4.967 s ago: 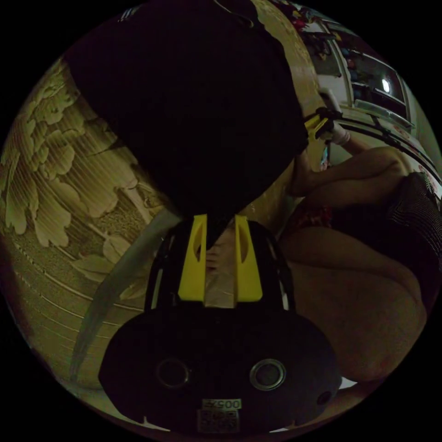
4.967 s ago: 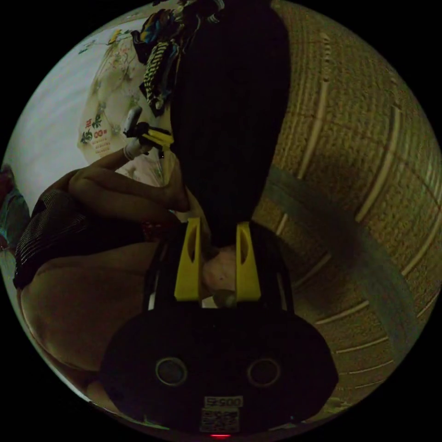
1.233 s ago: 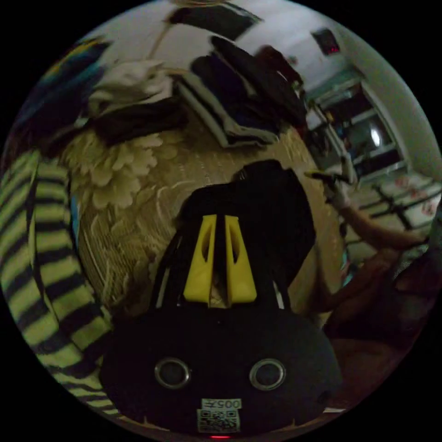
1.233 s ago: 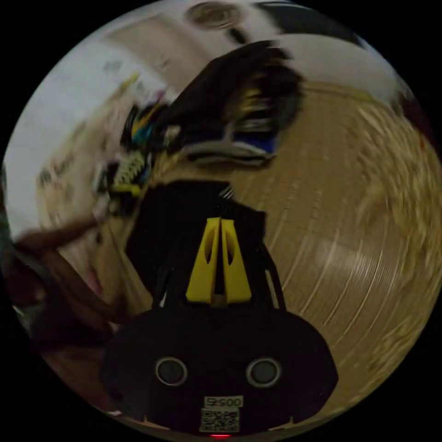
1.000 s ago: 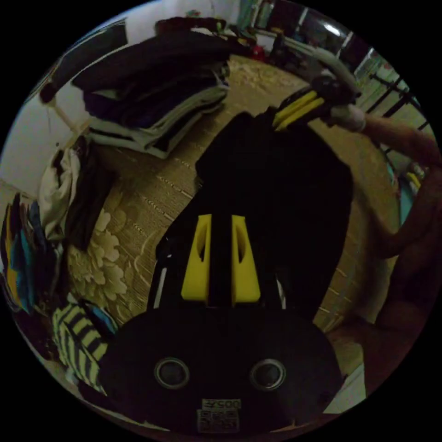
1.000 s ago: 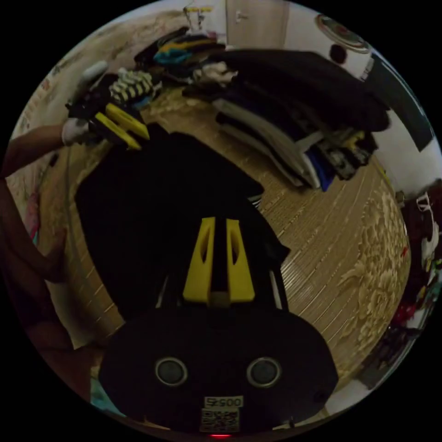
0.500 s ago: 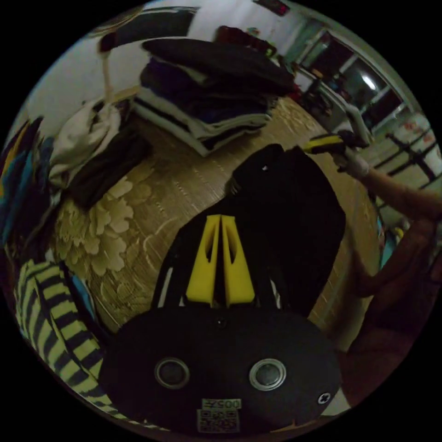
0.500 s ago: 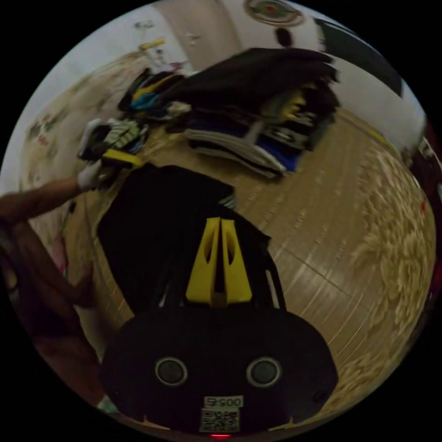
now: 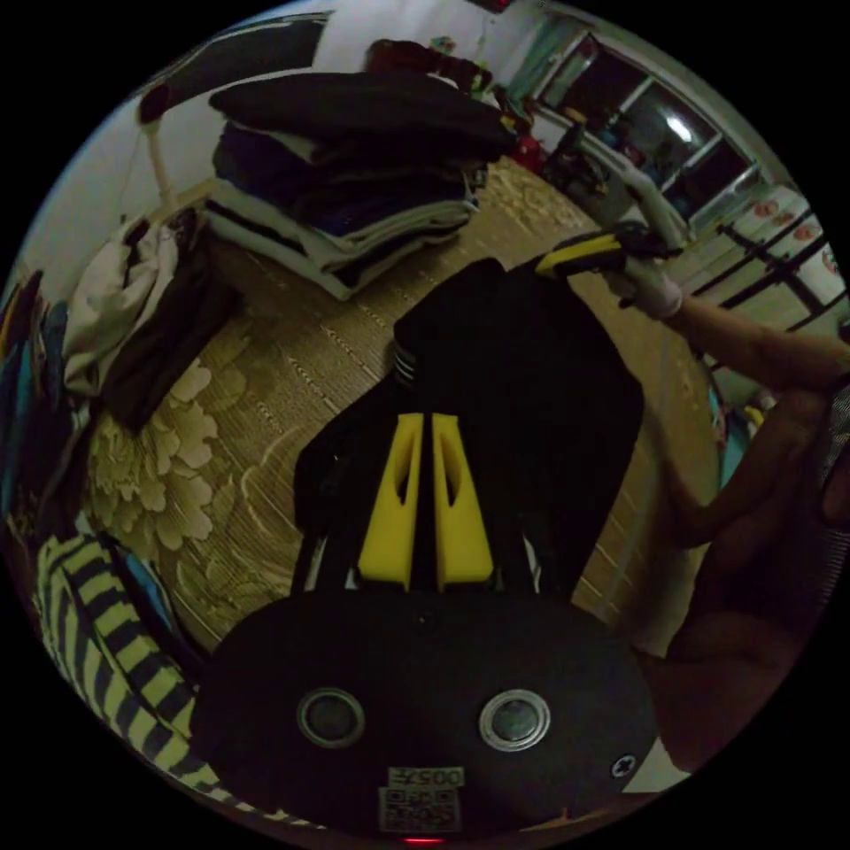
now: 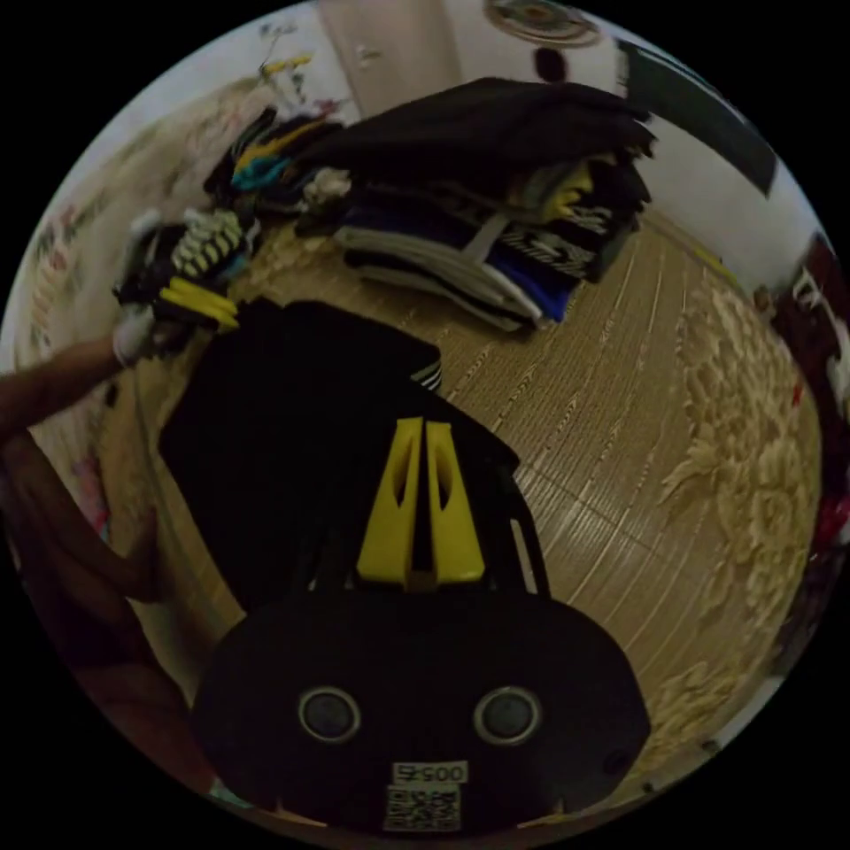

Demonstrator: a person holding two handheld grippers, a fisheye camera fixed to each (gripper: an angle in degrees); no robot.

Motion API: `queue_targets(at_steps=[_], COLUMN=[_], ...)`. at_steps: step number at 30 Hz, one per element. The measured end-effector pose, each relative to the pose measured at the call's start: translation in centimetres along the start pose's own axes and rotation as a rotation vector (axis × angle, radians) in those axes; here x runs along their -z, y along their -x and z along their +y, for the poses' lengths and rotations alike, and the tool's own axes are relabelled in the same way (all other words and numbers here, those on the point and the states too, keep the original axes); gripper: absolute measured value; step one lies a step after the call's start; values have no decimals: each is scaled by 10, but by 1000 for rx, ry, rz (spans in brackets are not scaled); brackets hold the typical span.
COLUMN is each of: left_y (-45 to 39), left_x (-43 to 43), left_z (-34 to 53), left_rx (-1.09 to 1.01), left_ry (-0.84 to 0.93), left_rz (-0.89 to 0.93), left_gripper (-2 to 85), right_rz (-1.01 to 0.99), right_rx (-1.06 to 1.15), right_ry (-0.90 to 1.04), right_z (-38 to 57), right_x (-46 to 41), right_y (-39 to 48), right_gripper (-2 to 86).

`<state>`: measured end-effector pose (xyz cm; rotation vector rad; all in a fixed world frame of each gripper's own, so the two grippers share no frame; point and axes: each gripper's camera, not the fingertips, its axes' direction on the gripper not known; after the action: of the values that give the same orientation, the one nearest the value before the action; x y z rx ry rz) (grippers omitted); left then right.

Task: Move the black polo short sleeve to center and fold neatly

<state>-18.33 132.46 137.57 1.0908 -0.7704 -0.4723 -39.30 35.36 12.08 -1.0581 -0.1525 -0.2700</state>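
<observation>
Left gripper view, both grippers' jaws nipping black polo [image 9: 531, 390] on mat [image 9: 266, 460], no containers.

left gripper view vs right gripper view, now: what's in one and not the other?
Left gripper view alone: a dark window with a bright light in it, railings, and a striped yellow-and-black garment at its lower left edge.

Right gripper view alone: a door and a round wall ornament at the top.

Both: the black polo lying on the patterned mat, the stack of folded clothes beyond it, and each tool, left tool, right tool, at a far corner of the shirt.
</observation>
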Motion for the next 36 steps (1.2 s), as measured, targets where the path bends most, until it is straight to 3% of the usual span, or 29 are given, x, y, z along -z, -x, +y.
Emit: queue_targets(at_steps=[4,8,11,13,16,19,22,29,32,36], left_y=[6,4,-4,-18,-54,-91,-103,-96,-103,-113], left_x=[9,-20,-22,-11,-7,-29,-73,-65,-88,-101], left_z=[11,14,25,31,39,52,59,95,112,134], left_rx=[105,171,214,167,-14,-134,-163,-25,-32,-42], left_ry=[-119,84,51,-12,28,92,316,243,321,286], left_rz=[116,-157,-107,-53,-112,-152,-307,-265,-252,-292], left_gripper=[1,-6,-7,-7,-7,-6,-5,-6,-6,-6], right_rz=[-27,47,-46,-76,-117,-154,-97,123,87,58], right_rx=[-61,-146,-197,-194,-104,12,68,162,137,195], right_ry=[-39,140,46,-25,-61,50,232,320,330,392], right_z=[-7,-22,-26,-28,-28,-29,-34,-57,-74,-96], right_x=[-7,-50,-48,-38,-28,-51,-95,-130,-147,-166], right_y=[-2,-2,-3,0,18,52,79,118,126,137], right_gripper=[-10,-12,-11,-10,-10,-10,-10,-12,-15,-16])
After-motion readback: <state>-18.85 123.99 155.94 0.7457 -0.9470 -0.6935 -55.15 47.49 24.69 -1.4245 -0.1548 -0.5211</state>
